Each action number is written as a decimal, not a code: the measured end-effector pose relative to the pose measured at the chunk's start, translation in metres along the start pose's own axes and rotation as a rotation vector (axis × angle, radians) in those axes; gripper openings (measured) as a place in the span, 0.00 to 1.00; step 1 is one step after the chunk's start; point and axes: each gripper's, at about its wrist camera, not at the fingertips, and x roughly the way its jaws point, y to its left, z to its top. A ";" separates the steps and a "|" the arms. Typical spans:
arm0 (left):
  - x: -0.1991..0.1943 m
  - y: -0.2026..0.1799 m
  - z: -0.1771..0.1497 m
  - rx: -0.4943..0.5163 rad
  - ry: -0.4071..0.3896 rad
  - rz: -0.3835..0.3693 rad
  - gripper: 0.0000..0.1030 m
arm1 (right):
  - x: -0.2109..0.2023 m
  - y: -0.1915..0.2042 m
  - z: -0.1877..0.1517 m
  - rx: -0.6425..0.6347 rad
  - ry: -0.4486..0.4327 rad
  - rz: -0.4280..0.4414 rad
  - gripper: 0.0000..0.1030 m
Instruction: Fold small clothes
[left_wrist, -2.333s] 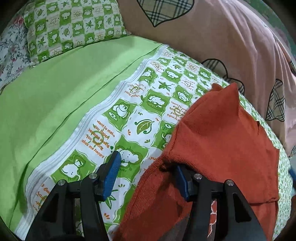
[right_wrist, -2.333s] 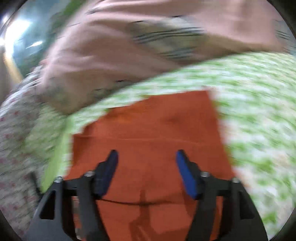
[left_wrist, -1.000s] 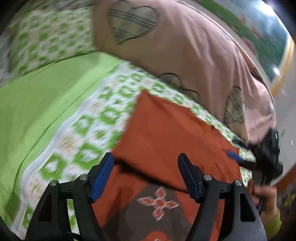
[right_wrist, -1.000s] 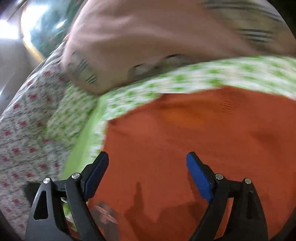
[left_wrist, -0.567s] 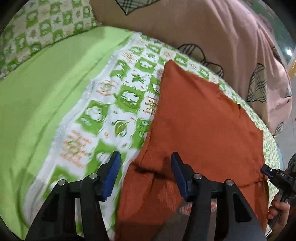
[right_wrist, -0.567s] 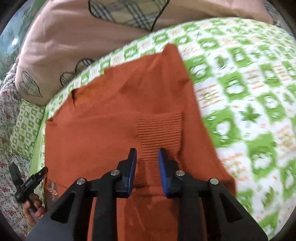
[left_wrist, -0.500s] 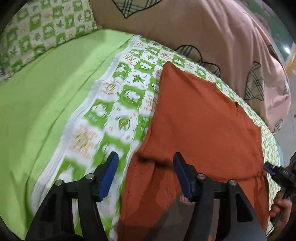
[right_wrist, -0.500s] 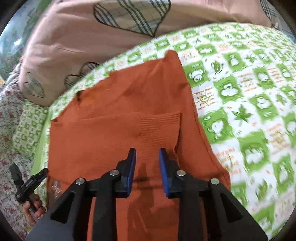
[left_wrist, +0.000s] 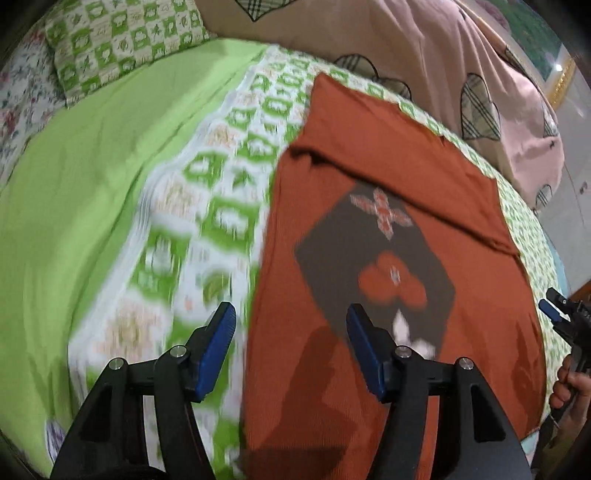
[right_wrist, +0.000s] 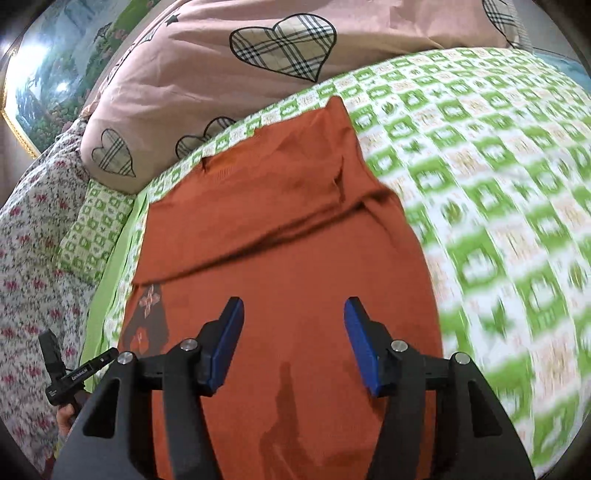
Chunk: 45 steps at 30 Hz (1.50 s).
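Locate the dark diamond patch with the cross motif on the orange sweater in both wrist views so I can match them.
Left wrist: dark diamond patch sits mid-frame, just right of centre, on the orange sweater.
Right wrist: lower left, at the sweater's left edge, seen at a slant.
Shared landmark: pink heart-print duvet beyond the sweater.

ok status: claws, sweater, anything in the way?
Left claw open, empty. Right claw opening, nothing between. Orange sweater flat on bedsheet, top folded down. Nothing in the way.

Green checked sheet (right_wrist: 498, 192), pink heart quilt (right_wrist: 221, 74), floral bedding (right_wrist: 26, 240).
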 end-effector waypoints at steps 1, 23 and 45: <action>-0.003 0.000 -0.007 0.005 0.013 0.004 0.62 | -0.003 -0.002 -0.005 0.000 0.003 -0.003 0.56; -0.038 0.028 -0.076 -0.023 0.161 -0.256 0.30 | -0.085 -0.055 -0.088 0.017 0.065 -0.010 0.57; -0.050 0.012 -0.083 0.068 0.100 -0.340 0.06 | -0.078 -0.038 -0.120 0.035 0.138 0.258 0.07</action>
